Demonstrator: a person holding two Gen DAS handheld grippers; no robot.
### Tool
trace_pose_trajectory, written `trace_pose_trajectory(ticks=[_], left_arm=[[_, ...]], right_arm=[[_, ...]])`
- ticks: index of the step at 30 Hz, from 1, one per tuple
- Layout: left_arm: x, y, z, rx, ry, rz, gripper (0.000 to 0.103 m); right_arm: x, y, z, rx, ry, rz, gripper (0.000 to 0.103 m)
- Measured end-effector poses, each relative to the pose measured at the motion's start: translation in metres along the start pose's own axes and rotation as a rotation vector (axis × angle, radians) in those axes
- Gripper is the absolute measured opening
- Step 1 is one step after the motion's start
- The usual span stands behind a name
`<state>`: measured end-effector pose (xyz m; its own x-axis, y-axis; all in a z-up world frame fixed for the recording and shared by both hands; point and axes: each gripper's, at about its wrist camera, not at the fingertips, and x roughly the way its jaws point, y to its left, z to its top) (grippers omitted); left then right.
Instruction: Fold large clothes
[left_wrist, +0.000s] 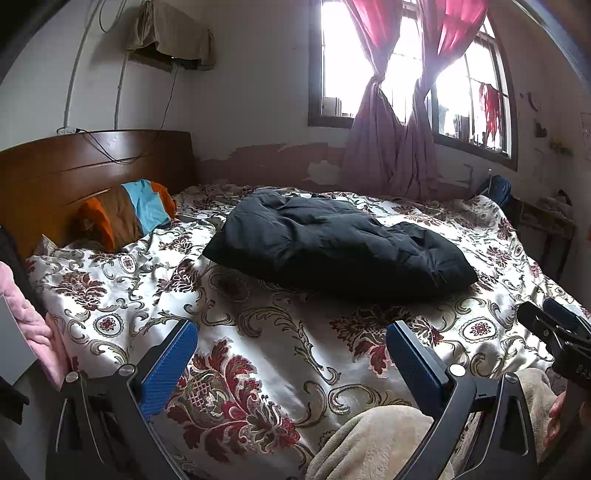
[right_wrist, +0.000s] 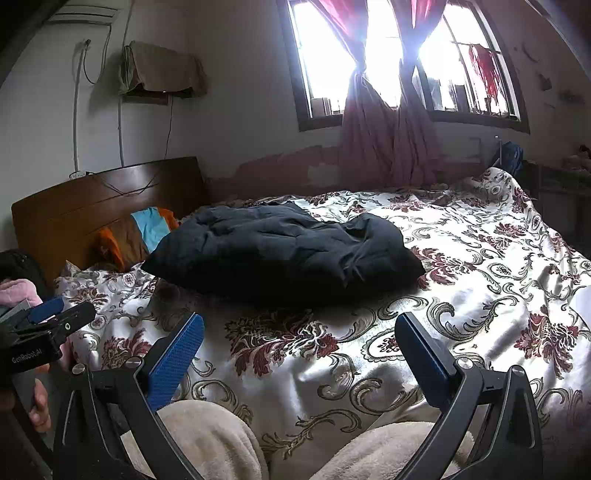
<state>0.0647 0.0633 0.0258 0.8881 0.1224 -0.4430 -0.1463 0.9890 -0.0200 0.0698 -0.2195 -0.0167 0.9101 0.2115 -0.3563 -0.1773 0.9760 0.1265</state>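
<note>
Jacket (left_wrist: 340, 243) mid-bed (left_wrist: 258, 354), ahead of both grippers, nothing gripped.
One bed, one dark jacket bundled flat, long axis running left-right across the bed, headboard (left_wrist: 74, 166) to its left. Two hand-held grippers: left hand-held gripper (left_wrist: 291, 354) and right hand-held gripper (right_wrist: 299, 350), both spread wide, empty, about equally near.

A home bedroom. A wide bed (left_wrist: 258, 362) fills the room, spread with a shiny floral cover, with a wooden headboard (left_wrist: 74, 166) against the white wall and a striped pillow (left_wrist: 129, 210) at its foot. Pink curtains (left_wrist: 391, 147), knotted in the middle, hang at a barred window (left_wrist: 332, 74). The wall paint (left_wrist: 280, 155) is peeling low down, and a cloth-draped unit (left_wrist: 170, 37) sits high on the wall.
</note>
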Motion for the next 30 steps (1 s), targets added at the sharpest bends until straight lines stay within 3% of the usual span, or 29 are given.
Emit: trace_pose_trajectory(ticks=[30], left_arm=[[0.004,0.0032,0.0016,0.006,0.016,-0.001,0.103]], right_arm=[[-0.0001,0.0015,-0.0037,0.0,0.009,0.004,0.102]])
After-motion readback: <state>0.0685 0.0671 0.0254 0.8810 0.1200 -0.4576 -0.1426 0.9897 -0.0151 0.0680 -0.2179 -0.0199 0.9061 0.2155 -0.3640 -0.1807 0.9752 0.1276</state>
